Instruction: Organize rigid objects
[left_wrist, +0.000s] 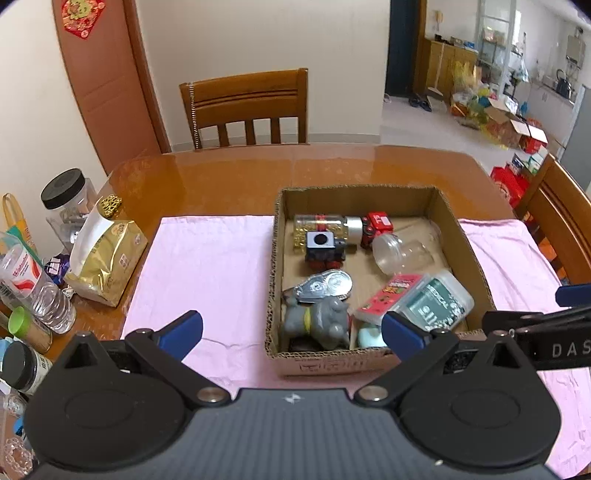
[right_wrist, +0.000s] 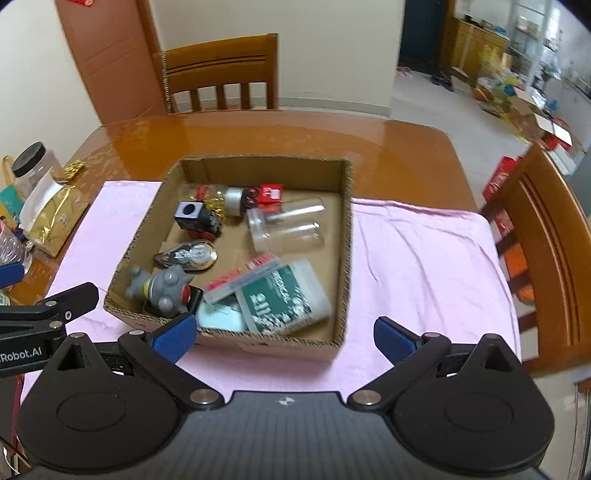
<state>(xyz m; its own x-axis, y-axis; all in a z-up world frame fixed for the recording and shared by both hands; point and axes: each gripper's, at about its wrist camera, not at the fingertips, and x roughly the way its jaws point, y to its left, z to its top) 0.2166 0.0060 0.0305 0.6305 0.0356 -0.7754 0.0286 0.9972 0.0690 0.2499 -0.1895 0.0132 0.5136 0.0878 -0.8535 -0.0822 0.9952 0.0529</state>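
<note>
Both your left gripper (left_wrist: 291, 332) and right gripper (right_wrist: 284, 336) hang with fingers spread wide, holding nothing. The cardboard box (left_wrist: 443, 206) sits on the pink cloth (left_wrist: 207, 266) with the objects already inside. The clear jar (right_wrist: 286, 229), at two o'clock in the box, looks light, hard and slippery; take it across the neck. The grey toy (left_wrist: 317, 321) at seven o'clock should grip easily by its body.

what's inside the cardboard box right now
The cardboard box holds a clear jar, toy train, grey figure, green packet and more; things beneath them stay hidden.
</note>
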